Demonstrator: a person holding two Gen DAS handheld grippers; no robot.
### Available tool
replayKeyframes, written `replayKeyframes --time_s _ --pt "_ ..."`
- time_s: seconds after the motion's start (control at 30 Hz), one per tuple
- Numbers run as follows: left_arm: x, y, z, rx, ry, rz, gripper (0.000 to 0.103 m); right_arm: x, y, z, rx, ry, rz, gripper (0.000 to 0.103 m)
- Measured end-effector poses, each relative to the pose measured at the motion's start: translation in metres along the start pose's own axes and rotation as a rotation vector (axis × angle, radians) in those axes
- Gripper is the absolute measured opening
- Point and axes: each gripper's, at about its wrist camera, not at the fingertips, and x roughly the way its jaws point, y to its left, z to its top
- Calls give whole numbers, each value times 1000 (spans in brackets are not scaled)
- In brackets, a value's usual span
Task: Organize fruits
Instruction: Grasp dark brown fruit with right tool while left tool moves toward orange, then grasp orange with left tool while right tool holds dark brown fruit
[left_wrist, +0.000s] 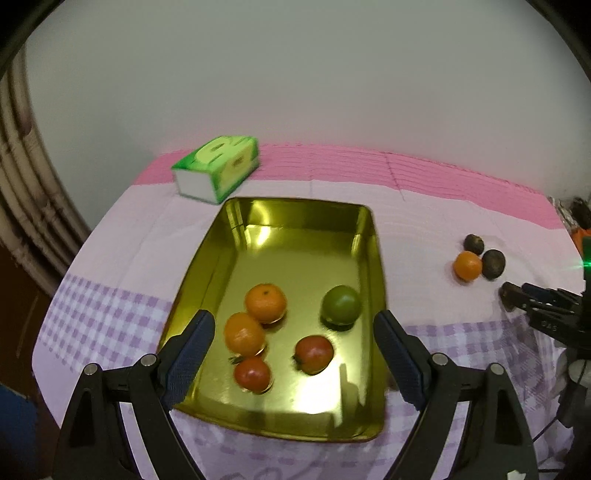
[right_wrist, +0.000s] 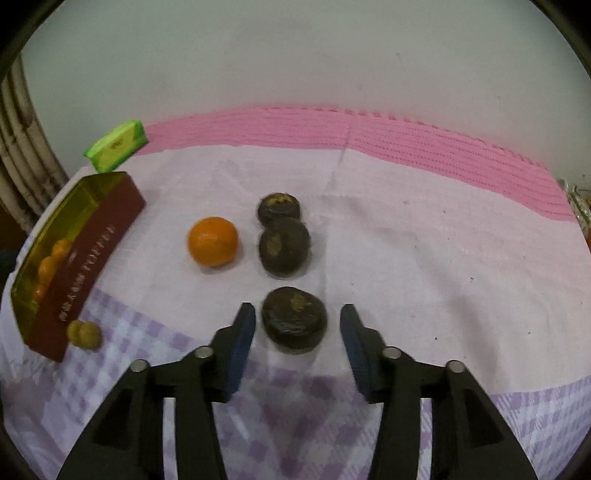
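A gold tray (left_wrist: 295, 251) holds two oranges (left_wrist: 265, 302), a green fruit (left_wrist: 340, 305) and two red fruits (left_wrist: 313, 353). My left gripper (left_wrist: 294, 321) hovers open above the tray's near half, with nothing between its fingers. On the cloth to the right lie an orange (right_wrist: 212, 246) and three dark brown fruits. The nearest dark fruit (right_wrist: 294, 319) sits between the fingers of my right gripper (right_wrist: 297, 310), which is open, with a gap on each side. The other two dark fruits (right_wrist: 283, 245) lie just beyond it.
A green tissue pack (left_wrist: 216, 168) lies at the back left near the wall. A small yellowish fruit (right_wrist: 84, 333) rests against the tray's red outer wall (right_wrist: 92, 254). The pink and lilac checked cloth (right_wrist: 424, 240) drops off at the table's edges.
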Motion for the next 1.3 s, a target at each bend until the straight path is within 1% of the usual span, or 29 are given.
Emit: replayKeyframes --time_s 0.1,0.27,0.53,0.63,0.7,0.87,0.97,1.17,1.3 --pt "0 -14 8 22 -7 -20 85 7 0 0 -2 3 7 50" --pt "4 -46 21 73 -18 -48 85 13 0 0 -6 -6 -7 50" --pt "20 -93 35 128 -4 -96 85 15 4 -3 -37 -31 -36 49" --pt "28 -104 36 138 9 -105 85 15 6 -5 -56 -40 -52 47" --pt "33 -112 37 148 16 -112 85 14 7 -5 -63 -51 -50 40" --pt "44 -128 40 162 31 -125 85 15 4 -6 -57 -61 -43 39" --pt "50 -133 41 162 37 -142 85 14 -2 -7 -35 -71 -60 39" --pt "65 -148 39 176 79 -175 85 13 -36 -9 42 -72 -112 39" --pt "74 -157 39 166 106 -205 85 11 -55 -9 83 -77 -134 39"
